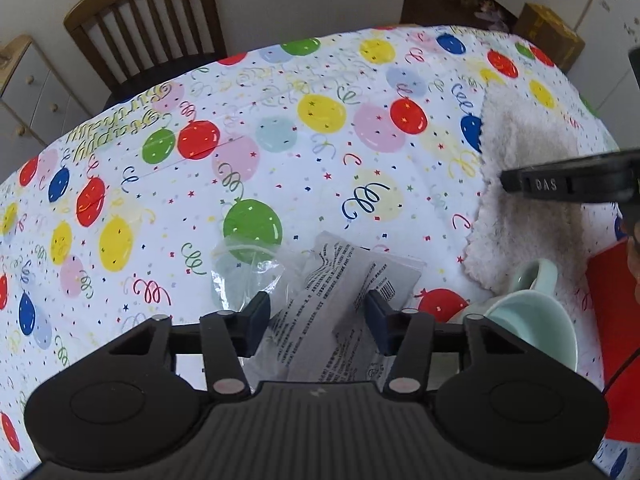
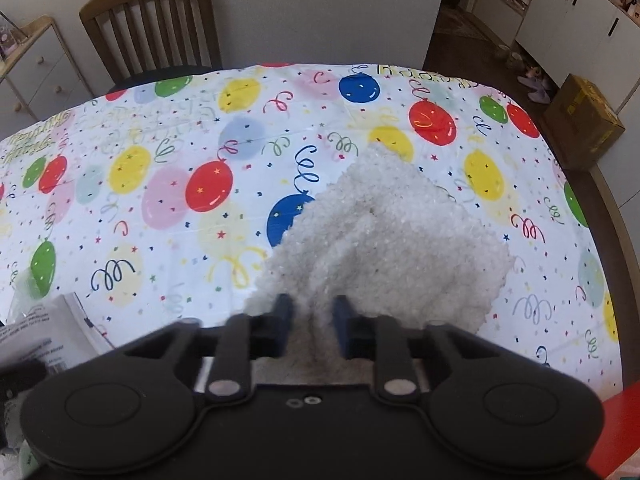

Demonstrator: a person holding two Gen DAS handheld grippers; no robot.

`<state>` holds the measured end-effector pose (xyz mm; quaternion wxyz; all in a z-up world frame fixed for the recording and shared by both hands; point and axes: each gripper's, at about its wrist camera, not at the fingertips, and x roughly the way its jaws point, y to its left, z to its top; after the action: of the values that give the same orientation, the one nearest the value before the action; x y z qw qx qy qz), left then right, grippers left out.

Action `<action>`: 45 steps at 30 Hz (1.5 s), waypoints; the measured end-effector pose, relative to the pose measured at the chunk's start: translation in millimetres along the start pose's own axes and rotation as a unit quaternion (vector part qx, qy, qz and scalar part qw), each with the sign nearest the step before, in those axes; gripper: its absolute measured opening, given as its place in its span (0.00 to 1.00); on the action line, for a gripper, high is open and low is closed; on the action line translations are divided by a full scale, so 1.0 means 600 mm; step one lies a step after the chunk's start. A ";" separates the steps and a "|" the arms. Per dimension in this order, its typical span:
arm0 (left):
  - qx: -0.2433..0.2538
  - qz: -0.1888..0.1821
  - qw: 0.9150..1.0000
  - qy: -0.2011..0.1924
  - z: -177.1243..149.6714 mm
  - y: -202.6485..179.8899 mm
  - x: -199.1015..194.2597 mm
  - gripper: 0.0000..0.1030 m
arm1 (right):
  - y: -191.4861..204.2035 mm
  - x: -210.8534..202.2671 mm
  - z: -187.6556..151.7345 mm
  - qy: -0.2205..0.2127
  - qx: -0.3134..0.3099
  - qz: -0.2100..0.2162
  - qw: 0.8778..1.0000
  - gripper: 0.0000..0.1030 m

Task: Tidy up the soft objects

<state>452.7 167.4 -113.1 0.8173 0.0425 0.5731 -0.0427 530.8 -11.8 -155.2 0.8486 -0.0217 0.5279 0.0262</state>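
The fluffy white cloth [image 2: 384,236] lies on the balloon-print tablecloth [image 2: 168,216] toward the table's right edge. It sits as a diamond, its far corner pointing at the table's far edge, its long axis running from that corner back to you. The near corner is gathered into a raised ridge between your right gripper [image 2: 313,320], whose jaws stand narrow and pinch that fold.

Your left gripper [image 1: 318,314] hangs over a clear plastic packet [image 1: 340,304] with printed text near the table's near edge. Its jaws stand half-wide on either side of the packet, and you cannot tell whether the pads press it.

A pale green mug [image 1: 528,316] sits just right of the packet, against the cloth's near edge. A wooden chair [image 2: 152,28] stands behind the table's far edge.
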 end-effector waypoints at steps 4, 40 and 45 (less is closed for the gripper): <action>-0.009 0.001 1.000 -0.011 -0.007 -0.001 -0.008 0.36 | -0.008 -0.008 -0.003 -0.007 0.004 0.018 1.000 0.08; -0.080 -0.012 0.985 -0.150 -0.059 -0.041 -0.244 0.22 | -0.120 -0.370 -0.100 -0.150 -0.037 0.155 0.976 0.07; -0.068 -0.027 0.985 -0.159 -0.071 -0.087 -0.278 0.22 | -0.150 -0.415 -0.127 -0.167 -0.045 0.155 0.973 0.07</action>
<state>349.9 124.0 27.9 0.8977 -0.0358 0.4380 -0.0316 358.6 -111.8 35.3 0.9087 0.0273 0.3736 0.1844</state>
